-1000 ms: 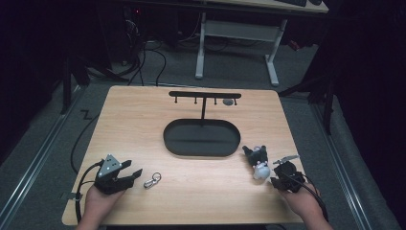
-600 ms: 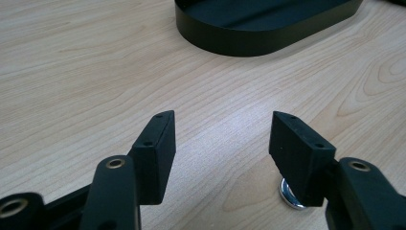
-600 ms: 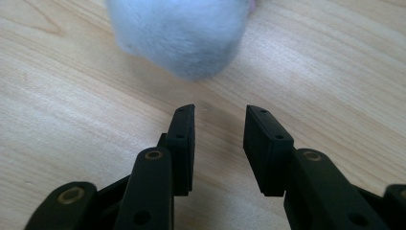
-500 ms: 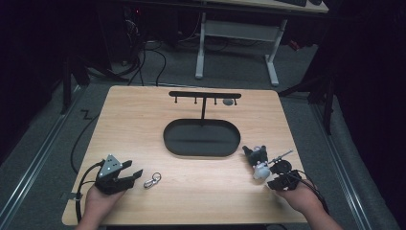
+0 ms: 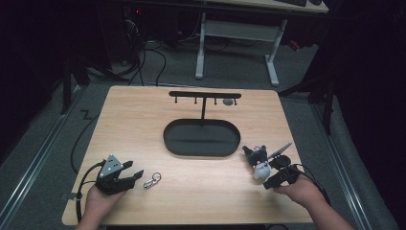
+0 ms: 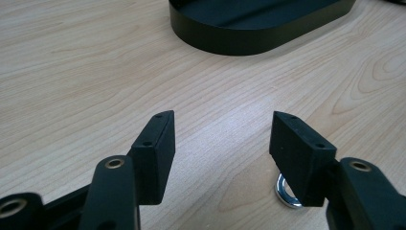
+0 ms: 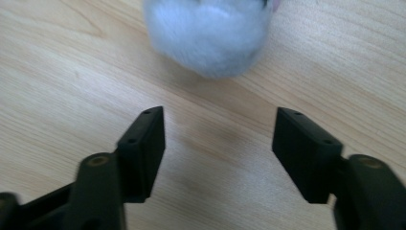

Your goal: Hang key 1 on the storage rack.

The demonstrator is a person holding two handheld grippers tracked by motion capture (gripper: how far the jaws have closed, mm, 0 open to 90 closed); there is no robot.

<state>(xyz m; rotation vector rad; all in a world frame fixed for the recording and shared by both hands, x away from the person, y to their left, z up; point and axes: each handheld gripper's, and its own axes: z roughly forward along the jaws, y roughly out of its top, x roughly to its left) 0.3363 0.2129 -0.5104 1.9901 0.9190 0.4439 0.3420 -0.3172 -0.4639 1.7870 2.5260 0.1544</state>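
Observation:
A small grey and white plush toy (image 5: 258, 163) lies on the wooden table (image 5: 143, 124) at the right; its white fur (image 7: 210, 33) is just beyond my right gripper (image 7: 218, 139). The right gripper (image 5: 274, 171) is open: its jaws have just been opening and nothing is between them. At the front left my left gripper (image 5: 136, 173) rests open over bare wood. A metal key ring (image 5: 152, 180) lies just to its right, and the ring (image 6: 287, 194) peeks out from behind the right jaw of the left gripper (image 6: 220, 139).
A black oval tray (image 5: 201, 137) sits mid-table, its wall (image 6: 258, 33) ahead of the left gripper. From it rises a black stand with a hook bar (image 5: 205, 96), where a small grey item (image 5: 229, 102) hangs. Cables trail off both hands.
The right gripper's jaws have spread and the hand has eased back a little from the plush toy, which stays where it was. The left gripper kept still.

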